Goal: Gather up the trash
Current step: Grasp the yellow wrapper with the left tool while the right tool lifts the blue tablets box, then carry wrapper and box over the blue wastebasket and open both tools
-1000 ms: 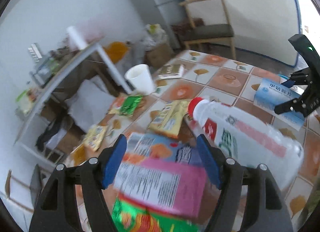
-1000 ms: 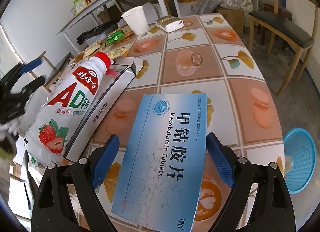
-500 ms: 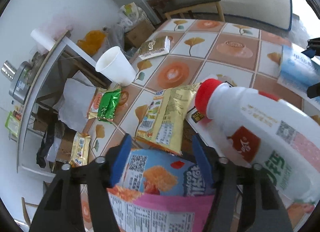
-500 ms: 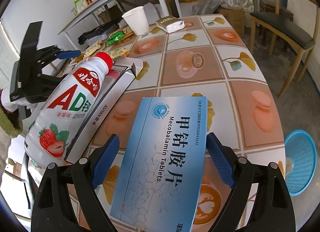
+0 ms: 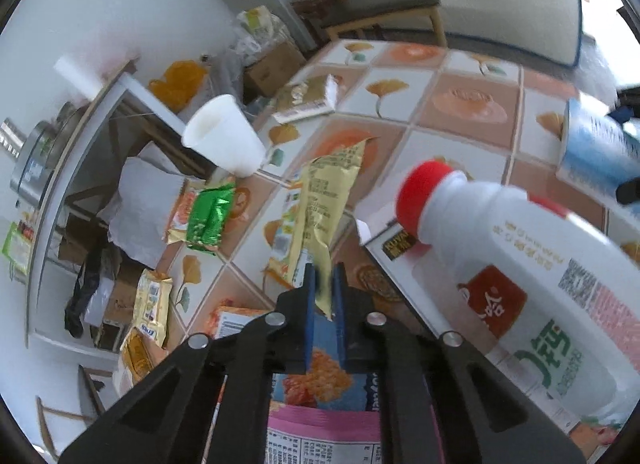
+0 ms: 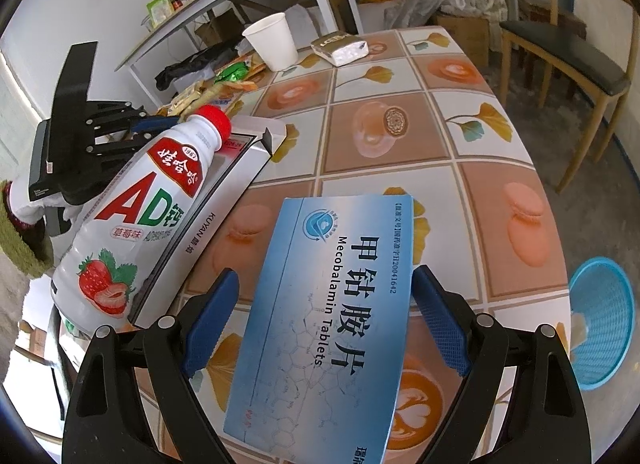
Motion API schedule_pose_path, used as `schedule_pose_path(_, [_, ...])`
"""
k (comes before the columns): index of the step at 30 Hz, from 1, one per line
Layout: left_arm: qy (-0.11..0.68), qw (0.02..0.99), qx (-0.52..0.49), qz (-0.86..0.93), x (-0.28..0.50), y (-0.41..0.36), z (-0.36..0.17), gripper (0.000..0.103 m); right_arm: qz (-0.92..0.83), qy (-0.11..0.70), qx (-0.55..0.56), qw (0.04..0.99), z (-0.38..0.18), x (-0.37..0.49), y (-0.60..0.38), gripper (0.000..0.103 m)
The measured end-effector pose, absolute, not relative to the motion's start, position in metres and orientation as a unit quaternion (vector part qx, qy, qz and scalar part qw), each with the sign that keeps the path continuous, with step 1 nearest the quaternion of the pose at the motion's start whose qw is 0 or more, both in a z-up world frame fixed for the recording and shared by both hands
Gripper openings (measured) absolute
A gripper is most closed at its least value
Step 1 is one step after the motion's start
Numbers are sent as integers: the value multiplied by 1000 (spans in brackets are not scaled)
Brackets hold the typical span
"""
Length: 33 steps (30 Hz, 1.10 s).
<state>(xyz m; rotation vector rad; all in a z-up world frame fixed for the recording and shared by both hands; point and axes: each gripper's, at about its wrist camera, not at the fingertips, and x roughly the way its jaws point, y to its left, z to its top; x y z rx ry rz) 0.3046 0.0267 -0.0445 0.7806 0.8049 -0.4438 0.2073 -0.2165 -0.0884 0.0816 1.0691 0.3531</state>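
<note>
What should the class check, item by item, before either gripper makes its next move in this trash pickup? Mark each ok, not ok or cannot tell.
1. Left gripper shut on the yellow wrapper: ok.
2. Wrapper clear of the table: cannot tell; its far end may be touching.
3. Right gripper gripping the blue box: not ok; the box sits between the blue pads but a gap shows on the left side.
4. Blue basket on the floor beside the table, in view: ok.
5. Bottle lying steady on the white box: cannot tell.
</note>
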Motion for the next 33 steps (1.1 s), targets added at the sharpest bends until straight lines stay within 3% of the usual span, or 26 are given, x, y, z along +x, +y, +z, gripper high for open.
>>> schedule_pose_path(12, [361, 895, 218, -143, 284, 62, 13, 5, 154, 515, 55, 842, -85, 207, -221, 84])
schedule_pose_path(27, [323, 933, -21, -155, 176, 102, 73, 4, 125, 523, -12, 843, -87, 187, -205, 86])
schedule_pose_path(29, [316, 934, -38, -162, 159, 100, 75, 4, 121, 524, -25, 843, -87, 183, -202, 85])
schedule_pose_path(33, [302, 935, -72, -170, 129, 96, 77, 4, 111, 527, -36, 842, -88, 181, -202, 73])
